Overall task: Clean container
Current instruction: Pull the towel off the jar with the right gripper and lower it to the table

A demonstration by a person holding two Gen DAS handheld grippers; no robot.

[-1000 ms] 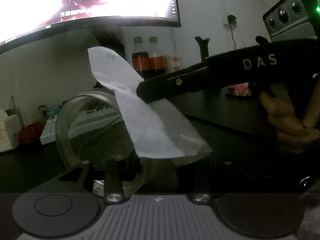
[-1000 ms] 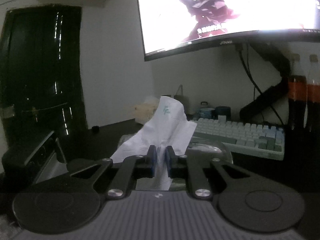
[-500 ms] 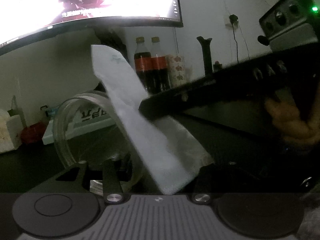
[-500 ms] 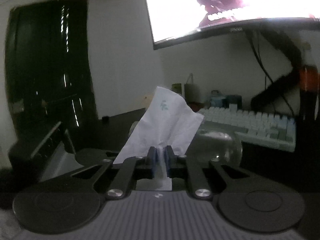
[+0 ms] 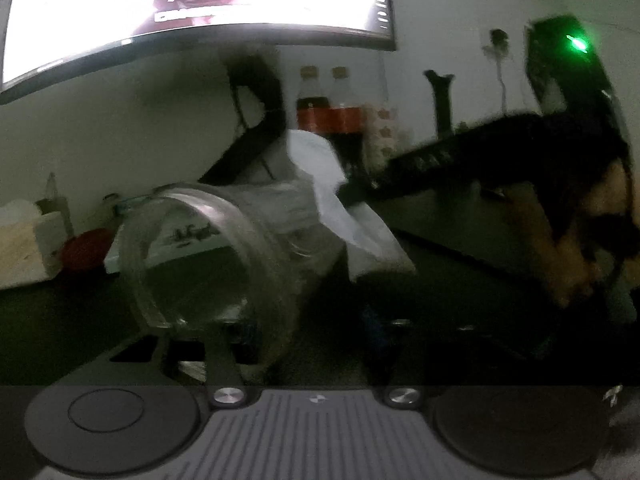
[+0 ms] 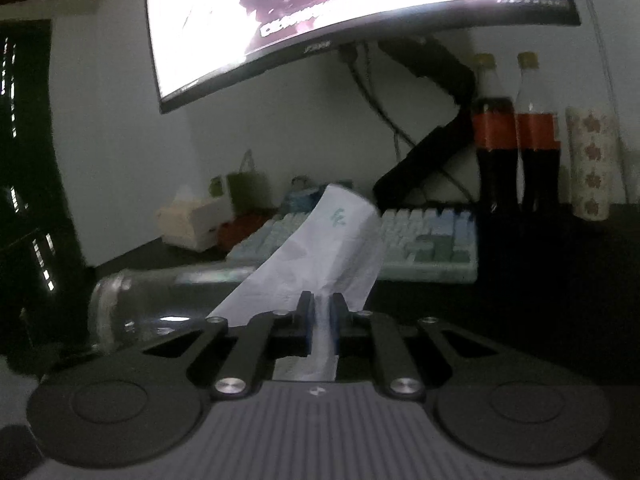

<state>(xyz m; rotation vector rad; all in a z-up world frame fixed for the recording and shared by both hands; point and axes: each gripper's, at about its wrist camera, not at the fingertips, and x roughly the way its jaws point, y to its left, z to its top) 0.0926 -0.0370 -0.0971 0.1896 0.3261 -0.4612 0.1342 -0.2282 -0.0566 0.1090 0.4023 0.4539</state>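
Right gripper [image 6: 320,322] jaws pinching a white tissue [image 6: 320,256] with green print at frame centre, left gripper [image 5: 308,344] jaws just closed on the clear container [image 5: 216,256] lying lower left, red-labelled cola bottles [image 6: 516,132] upper right, monitor [image 6: 340,12] caption unreadable.

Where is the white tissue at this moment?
The white tissue is pinched in the right gripper, rising in front of the keyboard. In the left wrist view it touches the far end of the clear container.

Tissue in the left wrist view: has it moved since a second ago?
Yes. The tissue has dropped and shifted right: its top corner stood left of the cola bottles at neck height and now lies across their lower half, behind the glass container.
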